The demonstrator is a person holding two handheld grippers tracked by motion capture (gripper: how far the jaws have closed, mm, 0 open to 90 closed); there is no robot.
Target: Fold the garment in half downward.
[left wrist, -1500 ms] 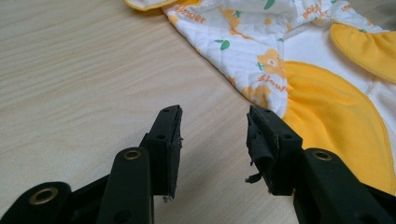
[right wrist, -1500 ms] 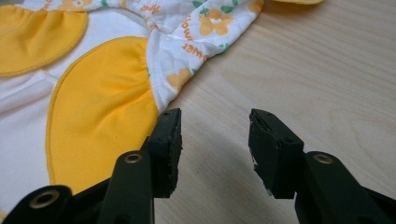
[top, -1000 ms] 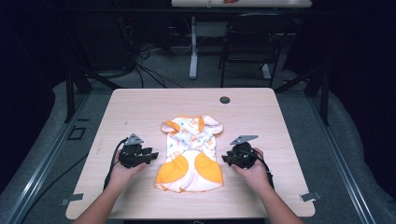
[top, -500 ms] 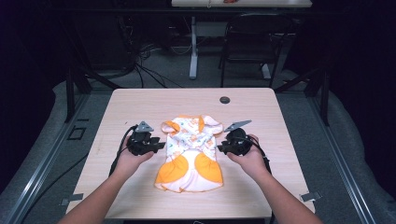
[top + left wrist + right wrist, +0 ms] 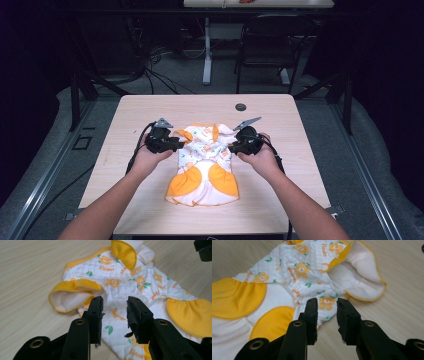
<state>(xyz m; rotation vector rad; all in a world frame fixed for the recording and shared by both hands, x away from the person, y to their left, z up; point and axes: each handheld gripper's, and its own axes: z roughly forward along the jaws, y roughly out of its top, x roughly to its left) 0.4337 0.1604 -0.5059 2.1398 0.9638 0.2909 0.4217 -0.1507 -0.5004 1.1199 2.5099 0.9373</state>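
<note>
Quilted white cotton with orange flower prints and yellow-orange trim makes up the small baby garment that lies flat near the middle of the pale wooden table, its two orange rounded patches toward the person's side.

From the high view, the left gripper hangs at the garment's left edge by a yellow-cuffed sleeve, and the right gripper at its right edge by the other sleeve; a small dark round disc sits in the tabletop farther back, well apart from both. That view is too coarse for the print or the gaps between the jaws.

The left gripper view brings the cloth close: the word "flower" in orange shows beside the collar and again near the bottom edge, partly cut off. Other lettering on the fabric runs slantwise and cannot be read for sure. Its jaws stand apart over the quilted body with nothing pinched between them, and they have just been closing. A black corner of the other gripper is cut off at the top right.

The right gripper view shows the open sleeve with its fleecy white lining, plus one orange word near the top, tilted and hard to make out. Its jaws are released, poised above the garment's edge with no cloth gripped.
</note>
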